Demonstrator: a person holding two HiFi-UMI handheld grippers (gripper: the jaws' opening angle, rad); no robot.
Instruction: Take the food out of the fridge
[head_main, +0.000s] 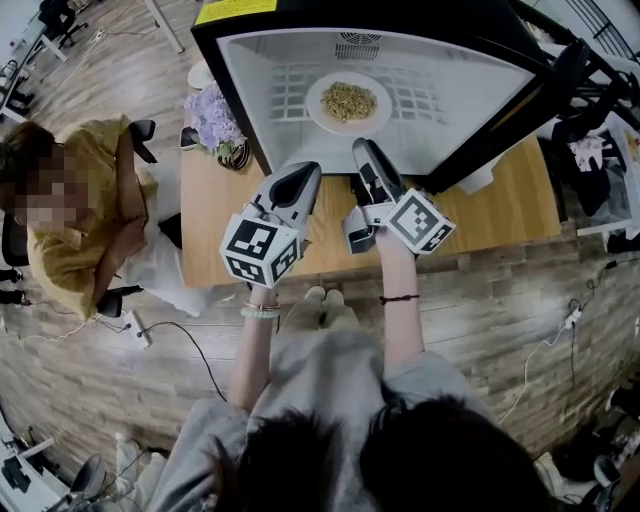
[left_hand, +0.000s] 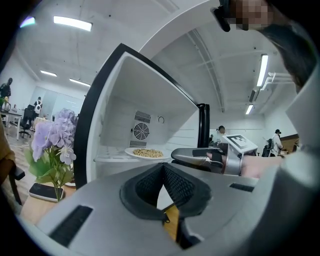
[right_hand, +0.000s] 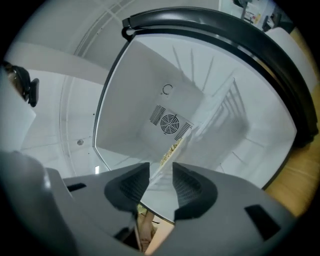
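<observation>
We're looking steeply down on the open fridge (head_main: 450, 110), which sits on a wooden table (head_main: 500, 215) with its white inside facing us; the food (head_main: 348, 101), a heap of pale beige bits, lies on a white plate (head_main: 320, 112) in the middle of the wire shelf (head_main: 285, 95), well inside; both grippers are out in front, side by side at the mouth of the fridge, and neither touches the plate; the left gripper (head_main: 303, 172) hovers over the table edge, and in its own view the dark ribbed pads (left_hand: 177, 182) meet at the tips, pressed together with nothing between them; the right gripper (head_main: 362, 150) reaches a touch further, its nose at the fridge's lower front edge; in the right gripper view the picture is tilted, the pads (right_hand: 187, 187) stand spread with a clear gap, and through that gap we see only the shelf's edge and the round fan grille (right_hand: 170, 123) on the back wall, so it grips nothing; a bunch of purple flowers (head_main: 212, 118) stands at the fridge's left corner with a dark phone (left_hand: 44, 191) lying just beside it; a person (head_main: 85, 215) in a yellow top sits off to the left, and cables (head_main: 185, 340) trail across the wooden floor (head_main: 500, 330).
</observation>
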